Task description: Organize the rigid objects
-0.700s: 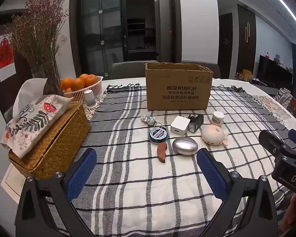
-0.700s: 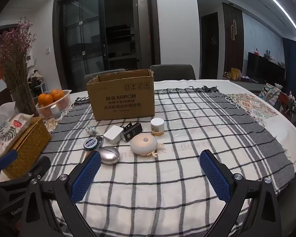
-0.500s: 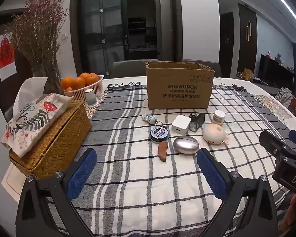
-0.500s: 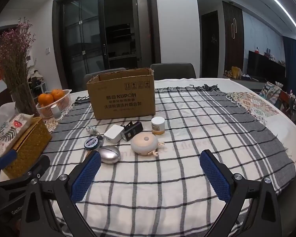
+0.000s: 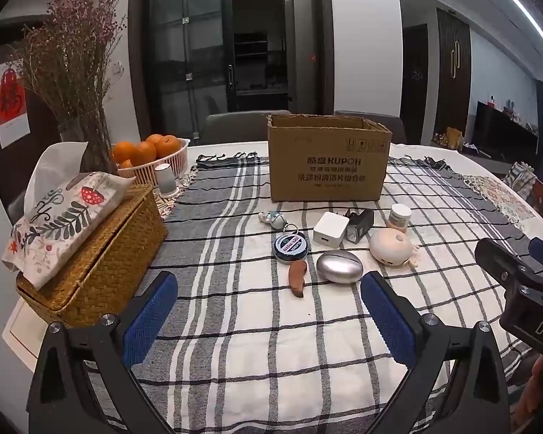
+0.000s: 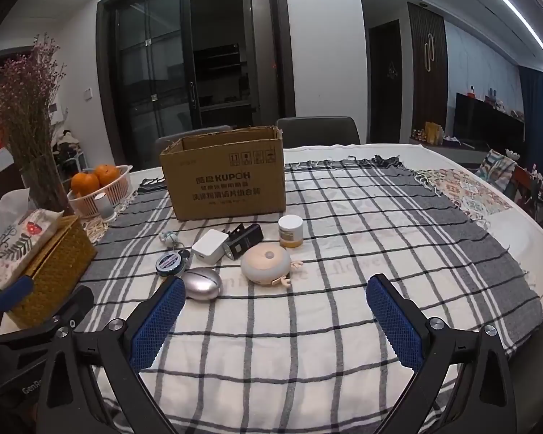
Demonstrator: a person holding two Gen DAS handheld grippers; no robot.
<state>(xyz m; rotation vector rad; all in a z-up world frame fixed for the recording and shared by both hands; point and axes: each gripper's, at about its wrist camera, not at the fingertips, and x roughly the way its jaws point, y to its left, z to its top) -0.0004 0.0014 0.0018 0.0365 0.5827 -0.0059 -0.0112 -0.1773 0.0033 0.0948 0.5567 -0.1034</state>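
An open cardboard box (image 5: 327, 159) (image 6: 228, 177) stands on the checked cloth. In front of it lie several small items: a silver oval case (image 5: 339, 266) (image 6: 202, 283), a round blue tin (image 5: 290, 247) (image 6: 169, 263), a brown wooden piece (image 5: 297, 277), a white cube charger (image 5: 330, 232) (image 6: 209, 246), a black device (image 5: 360, 225) (image 6: 243, 241), a small jar (image 5: 399, 217) (image 6: 290, 230), a beige round gadget (image 5: 391, 246) (image 6: 266, 264) and a little keychain shoe (image 5: 273, 218). My left gripper (image 5: 268, 305) hovers open short of them. My right gripper (image 6: 275, 309) is open too, nothing between its fingers.
A wicker tissue box (image 5: 97, 253) with a printed cover sits at the left. Behind it are a white basket of oranges (image 5: 148, 159), a vase of dried flowers (image 5: 72, 83) and a small white cup (image 5: 167, 181). Chairs stand behind the round table (image 6: 517, 238).
Both views have shifted only slightly; the objects sit a touch higher and nearer in frame. Both grippers stay wide open and nothing on the table has moved.
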